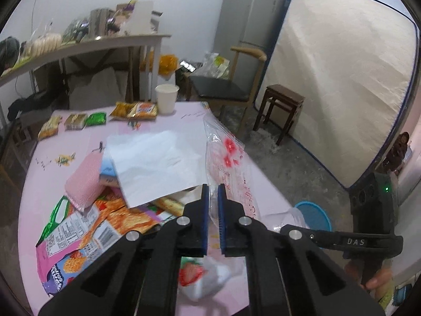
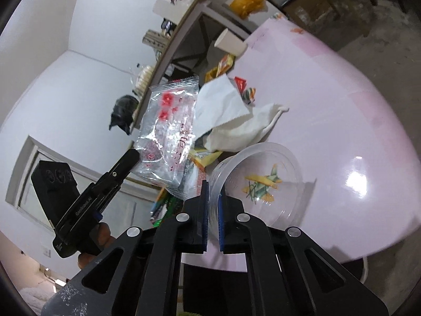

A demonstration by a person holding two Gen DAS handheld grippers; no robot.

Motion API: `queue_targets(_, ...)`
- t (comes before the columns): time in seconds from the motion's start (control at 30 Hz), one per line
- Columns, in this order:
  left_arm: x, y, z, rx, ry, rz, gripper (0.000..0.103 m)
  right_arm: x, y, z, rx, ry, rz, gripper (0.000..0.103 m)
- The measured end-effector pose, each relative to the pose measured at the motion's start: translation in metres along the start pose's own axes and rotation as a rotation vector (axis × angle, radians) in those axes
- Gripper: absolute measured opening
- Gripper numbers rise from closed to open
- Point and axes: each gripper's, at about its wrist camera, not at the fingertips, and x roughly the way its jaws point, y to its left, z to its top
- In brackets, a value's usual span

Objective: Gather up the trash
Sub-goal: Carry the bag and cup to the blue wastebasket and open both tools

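Left wrist view showed the left claw (image 1: 213,192) clamped on a clear flowered wrapper (image 1: 229,158), lifted above the pink surface (image 1: 184,110); the right claw (image 2: 213,194) gripped a clear plastic bowl's (image 2: 263,181) rim. Judged next: drop the wrapper into it.

A pink table (image 1: 184,121) bears snack packets (image 1: 134,110), a paper cup (image 1: 166,98), and napkins (image 1: 155,166).

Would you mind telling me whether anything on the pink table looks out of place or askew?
Yes: the clear plastic cup lies tipped on its side near the table edge, its rim pinched by the right hand-held gripper. Nothing appears spilled. Wrappers and a white napkin lie heaped together, while the left hand-held gripper lifts a clear flowered bag.
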Motion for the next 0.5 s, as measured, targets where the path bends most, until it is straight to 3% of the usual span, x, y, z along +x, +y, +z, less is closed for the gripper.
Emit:
queue_targets(0.17, 0.001, -0.035, 0.004, 0.023, -0.007, -0.056, 0.006, -0.038, -0.010, -0.002, 0.029, -0.075, 0.017, 0.005)
queue_targets(0.27, 0.014, -0.070, 0.009, 0.035, 0.018, -0.135, 0.005, -0.077, -0.021, -0.003, 0.046, -0.154, 0.000, 0.005)
queue_targets(0.5, 0.080, -0.180, 0.016, 0.116, 0.136, -0.302, 0.006, -0.180, -0.087, -0.009, 0.169, -0.375, -0.169, 0.005)
